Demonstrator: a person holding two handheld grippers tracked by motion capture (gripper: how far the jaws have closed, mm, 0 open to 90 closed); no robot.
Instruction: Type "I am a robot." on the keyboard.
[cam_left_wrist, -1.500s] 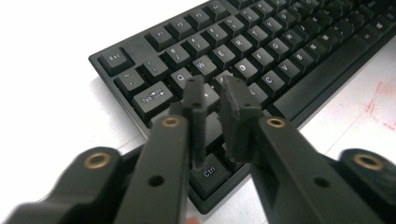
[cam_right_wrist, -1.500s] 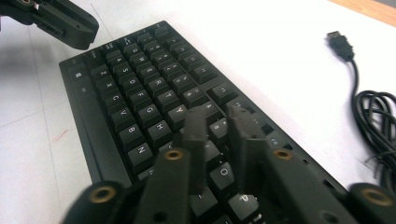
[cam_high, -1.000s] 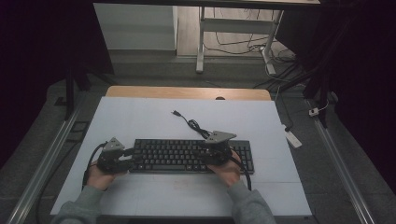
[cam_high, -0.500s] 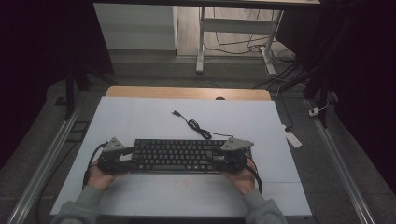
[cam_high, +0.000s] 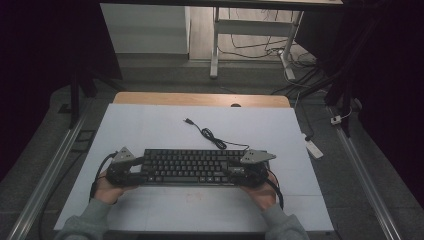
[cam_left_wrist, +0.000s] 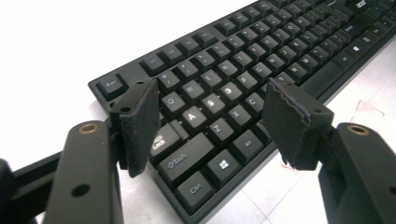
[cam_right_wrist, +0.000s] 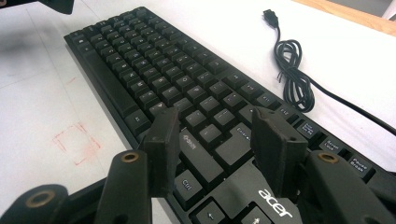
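The left gripper (cam_left_wrist: 210, 121) is held over the left end of a black keyboard (cam_high: 192, 167), its jaws having just opened and standing apart above the keys. The right gripper (cam_right_wrist: 217, 149) is poised over the right end, jaws parted. The keyboard is laid across a white table (cam_high: 150, 125), its cable (cam_high: 210, 135) coiled behind.

White-topped table (cam_high: 150, 125) w/ a bare wood strip along its far edge at 12 o'clock. Black Acer keyboard (cam_high: 190, 167) lies flat on it, just below centre toward 6 o'clock, long side running 9 to 3. Its black USB cable (cam_high: 212, 137) trails over the top from the keyboard's back edge toward 12 (bunched in a small coil midway, plug end loose). Faint red square mark (cam_right_wrist: 77, 140) on the surface near the keyboard's front edge.
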